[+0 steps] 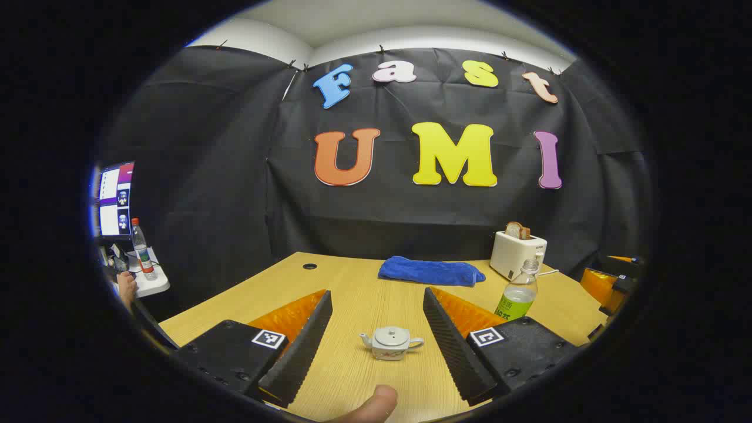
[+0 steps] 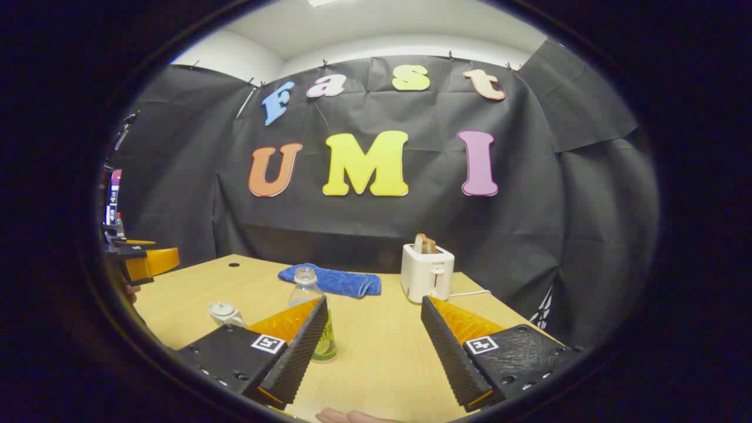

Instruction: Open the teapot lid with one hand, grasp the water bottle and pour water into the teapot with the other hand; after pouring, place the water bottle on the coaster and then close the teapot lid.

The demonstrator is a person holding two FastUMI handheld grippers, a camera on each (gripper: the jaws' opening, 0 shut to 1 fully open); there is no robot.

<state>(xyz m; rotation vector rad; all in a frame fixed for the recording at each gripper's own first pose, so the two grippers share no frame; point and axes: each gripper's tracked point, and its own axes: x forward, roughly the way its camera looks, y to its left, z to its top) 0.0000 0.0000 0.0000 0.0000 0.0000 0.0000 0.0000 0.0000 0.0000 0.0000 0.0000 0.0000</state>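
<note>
Teapot, lid on, sits on the bench between the left hand-held gripper fingers, spread wide, empty; right hand-held gripper likewise gapes beside the water bottle.

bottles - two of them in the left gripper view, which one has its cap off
The water bottle with the green label, on the wooden table near the toaster, has no cap. The red-labelled bottle on the side desk by the monitor wears a red cap.

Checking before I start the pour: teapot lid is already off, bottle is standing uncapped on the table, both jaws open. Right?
Not quite. The left gripper view shows the lid still sitting on the teapot. The rest holds: the bottle stands uncapped on the table, and both grippers' jaws are open.
</note>
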